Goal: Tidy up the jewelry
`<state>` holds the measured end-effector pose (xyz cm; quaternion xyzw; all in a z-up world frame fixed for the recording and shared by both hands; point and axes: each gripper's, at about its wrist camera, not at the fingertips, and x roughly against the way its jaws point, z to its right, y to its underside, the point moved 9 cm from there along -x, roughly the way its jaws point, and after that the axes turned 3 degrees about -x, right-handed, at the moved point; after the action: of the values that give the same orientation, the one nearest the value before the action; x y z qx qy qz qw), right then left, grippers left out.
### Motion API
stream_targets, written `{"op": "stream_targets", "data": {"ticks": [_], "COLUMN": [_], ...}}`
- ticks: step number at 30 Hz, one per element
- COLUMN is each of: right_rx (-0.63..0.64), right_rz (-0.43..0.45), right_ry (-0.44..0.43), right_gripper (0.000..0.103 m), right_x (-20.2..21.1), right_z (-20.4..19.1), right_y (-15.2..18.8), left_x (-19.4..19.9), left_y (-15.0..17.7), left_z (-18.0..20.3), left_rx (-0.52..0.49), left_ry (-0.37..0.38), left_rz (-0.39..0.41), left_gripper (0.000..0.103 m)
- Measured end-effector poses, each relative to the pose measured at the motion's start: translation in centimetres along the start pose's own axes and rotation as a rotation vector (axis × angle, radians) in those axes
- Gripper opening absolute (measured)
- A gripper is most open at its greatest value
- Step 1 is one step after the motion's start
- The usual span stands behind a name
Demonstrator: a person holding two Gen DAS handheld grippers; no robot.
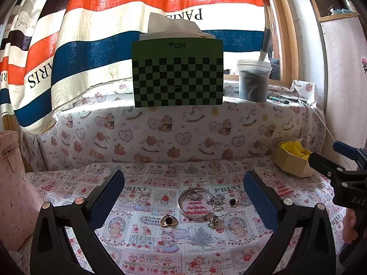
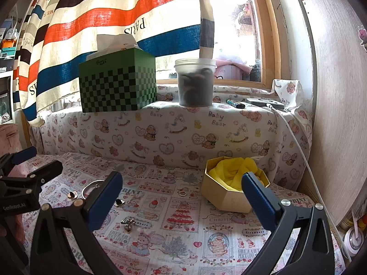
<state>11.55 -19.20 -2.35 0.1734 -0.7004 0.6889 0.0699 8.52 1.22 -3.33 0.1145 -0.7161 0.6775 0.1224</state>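
Several jewelry pieces lie on the patterned cloth: a silver bangle [image 1: 195, 204] with a ring inside it, a gold-and-black brooch [image 1: 168, 220], a crystal piece [image 1: 215, 201], a black stud [image 1: 233, 202] and a silver charm [image 1: 212, 220]. My left gripper [image 1: 183, 194] is open and empty, hovering above them. A hexagonal tan box [image 2: 231, 194] with yellow lining [image 2: 234, 169] stands at the right; it also shows in the left wrist view [image 1: 293, 162]. My right gripper [image 2: 181, 197] is open and empty, left of the box. A small ring [image 2: 182, 193] and the silver charm [image 2: 128, 223] lie near it.
A cloth-covered ledge at the back carries a green checkered tissue box [image 2: 117, 84], a plastic jar [image 2: 195, 82], a pen and a small device with a white cable [image 2: 298, 146]. A pink bag [image 1: 11, 183] is at the left, a white cabinet wall [image 2: 339, 114] at the right.
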Motion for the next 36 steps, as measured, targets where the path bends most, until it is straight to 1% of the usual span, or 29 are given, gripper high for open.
{"op": "stream_targets", "data": {"ticks": [4,5,36], "right_rx": [0.000,0.000,-0.001], "right_rz": [0.000,0.000,-0.002], "right_ry": [0.000,0.000,0.000], "right_gripper": [0.103,0.103,0.103], "right_x": [0.0,0.0,0.0], "right_z": [0.0,0.0,0.0], "right_y": [0.0,0.0,0.0], "left_x": [0.2,-0.1,0.0], "left_y": [0.1,-0.3,-0.3], "left_z": [-0.6,0.9,1.0], "left_rx": [0.000,-0.006,-0.006], "left_ry": [0.001,-0.006,-0.007], "left_rz": [0.002,-0.003,-0.002], "left_gripper": [0.103,0.103,0.103]}}
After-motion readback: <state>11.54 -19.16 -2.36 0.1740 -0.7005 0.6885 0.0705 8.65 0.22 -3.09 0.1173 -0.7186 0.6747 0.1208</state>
